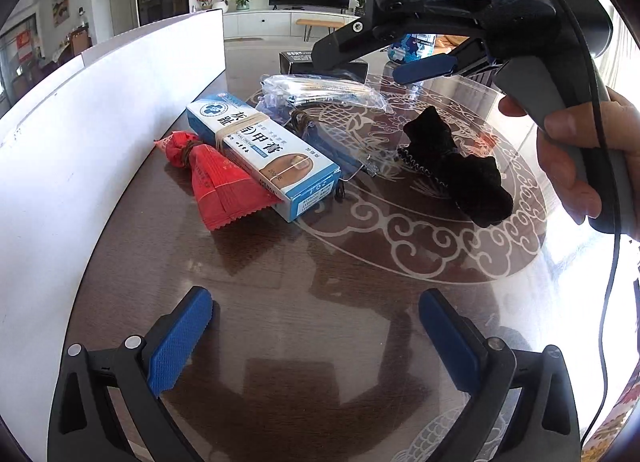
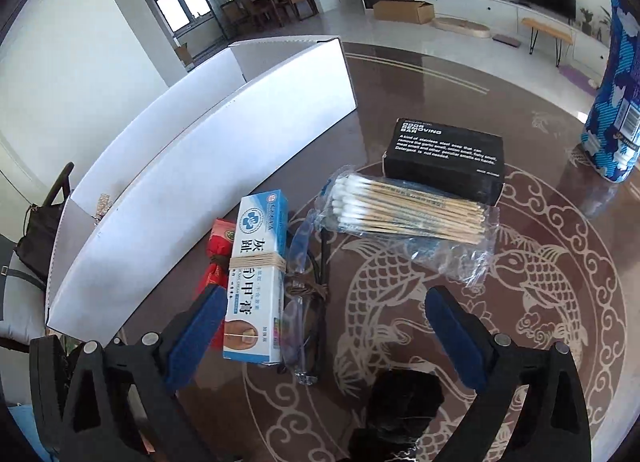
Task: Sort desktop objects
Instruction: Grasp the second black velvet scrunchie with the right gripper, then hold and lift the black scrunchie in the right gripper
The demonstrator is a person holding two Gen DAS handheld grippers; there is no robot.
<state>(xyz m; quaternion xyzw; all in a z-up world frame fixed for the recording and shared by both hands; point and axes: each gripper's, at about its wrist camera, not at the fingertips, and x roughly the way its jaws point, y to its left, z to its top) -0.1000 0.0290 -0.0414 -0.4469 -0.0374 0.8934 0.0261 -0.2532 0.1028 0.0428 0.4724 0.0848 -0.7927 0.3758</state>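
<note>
Left wrist view: my left claw [image 1: 316,338] is spread wide over bare desk [image 1: 280,262]. My right claw [image 2: 326,338] is likewise spread, empty, above the ointment box [image 2: 256,282] and glasses [image 2: 308,302]; the black cloth [image 1: 456,165] lies just beside them, near the white bin [image 1: 100,109].

I see a dark glossy worktop [image 2: 400,73] with a pale fish-and-cloud roundel under its clear surface. Along its left edge stands a long white open carton [image 2: 208,165]. Just beside the carton lies a red sachet bundle [image 1: 216,177] tied with cord, touching a blue-and-white ointment box [image 2: 256,274] banded with elastic. Against the box's other side lie clear-framed glasses [image 2: 304,302]. Toward the far edge, a bag of cotton swabs [image 2: 404,209] overlaps a black soap box [image 2: 444,157]. A black crumpled fabric item [image 1: 456,165] sits on the roundel, and a blue patterned bottle [image 2: 616,101] stands near the far right edge.
</note>
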